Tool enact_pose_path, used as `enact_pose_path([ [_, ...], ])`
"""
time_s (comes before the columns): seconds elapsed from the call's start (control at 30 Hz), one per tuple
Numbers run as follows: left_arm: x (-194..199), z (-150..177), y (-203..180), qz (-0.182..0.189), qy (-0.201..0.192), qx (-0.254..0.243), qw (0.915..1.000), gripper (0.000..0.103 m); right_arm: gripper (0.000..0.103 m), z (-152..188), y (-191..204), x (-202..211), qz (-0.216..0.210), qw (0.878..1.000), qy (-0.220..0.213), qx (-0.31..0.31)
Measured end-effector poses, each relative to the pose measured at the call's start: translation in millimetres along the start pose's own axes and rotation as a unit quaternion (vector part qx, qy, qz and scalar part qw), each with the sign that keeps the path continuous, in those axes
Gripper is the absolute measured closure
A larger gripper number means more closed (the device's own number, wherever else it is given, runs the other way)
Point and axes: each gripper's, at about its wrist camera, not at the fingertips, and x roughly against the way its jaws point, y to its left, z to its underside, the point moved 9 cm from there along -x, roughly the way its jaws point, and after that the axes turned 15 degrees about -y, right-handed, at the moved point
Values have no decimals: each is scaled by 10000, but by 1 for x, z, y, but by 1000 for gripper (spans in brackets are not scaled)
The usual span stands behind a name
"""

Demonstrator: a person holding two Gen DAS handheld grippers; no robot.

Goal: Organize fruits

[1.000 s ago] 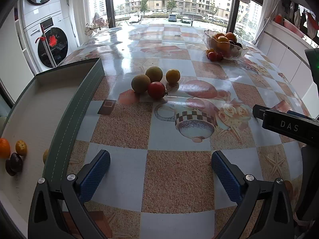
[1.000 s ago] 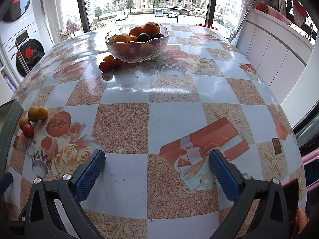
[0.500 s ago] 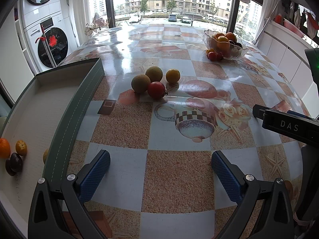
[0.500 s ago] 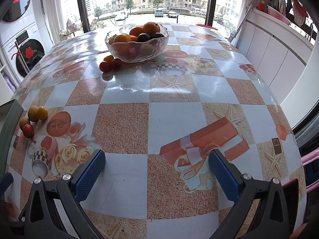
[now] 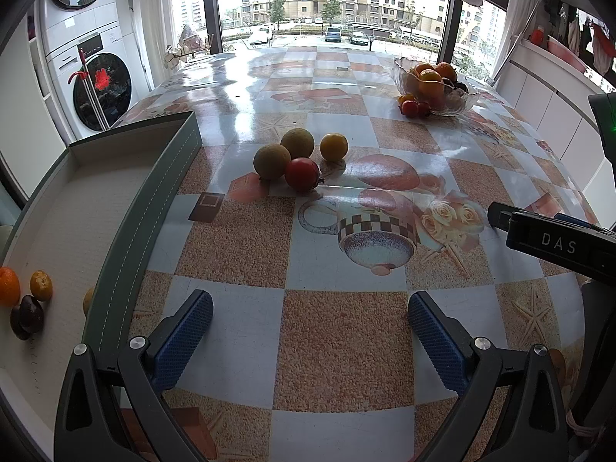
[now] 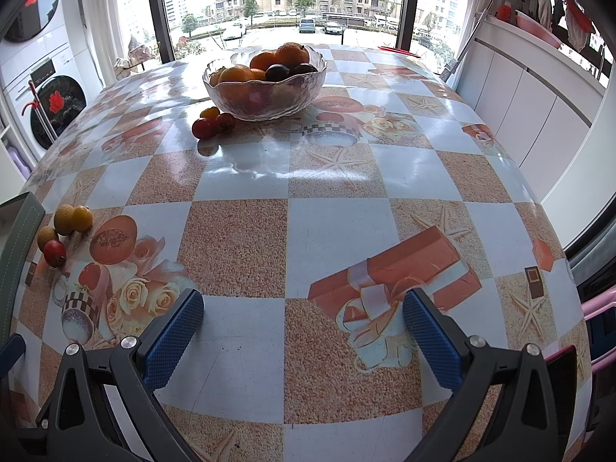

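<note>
A cluster of several loose fruits lies mid-table: two brownish-green round fruits [image 5: 272,161], a red tomato [image 5: 302,174] and a yellow fruit [image 5: 333,146]. The same cluster [image 6: 63,231] shows at far left in the right wrist view. A glass bowl [image 6: 265,88] full of oranges and dark plums stands at the far side, with small red tomatoes [image 6: 213,125] beside it. A grey tray [image 5: 154,208] on the left holds an orange, a yellow fruit and a dark plum [image 5: 26,316]. My left gripper [image 5: 310,333] is open over the tablecloth. My right gripper [image 6: 302,329] is open too, holding nothing.
The table [image 6: 338,177] has a glossy checked cloth. A washing machine [image 5: 96,88] stands at the left, white cabinets [image 6: 531,115] along the right. The other gripper's black body [image 5: 554,244] reaches in from the right in the left wrist view. Windows lie behind the table.
</note>
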Motion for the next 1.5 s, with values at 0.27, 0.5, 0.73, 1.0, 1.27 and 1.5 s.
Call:
enact_pose_path([
  [0.27,0,0,0,1,-1,0,10000,1,0,0,0,1,0,10000,0,0],
  [0.5,0,0,0,8,2,4,10000,1,0,0,0,0,0,10000,0,-1],
  [0.73,0,-4,2,147,91,-117,9998,2,0,3,-3,-2,6,10000,1,-7],
  [1.0,41,-39,11,342,-593,-4,9977,2,0,-8,42,-4,-572,9983,118,-44],
  [1.27,56,-56,51,80,-711,301,9970,16,16,-34,139,-15,-1460,9860,-71,797],
  [1.5,57,-60,70,-13,-684,265,9973,26,36,-26,169,-36,-1844,9782,103,944],
])
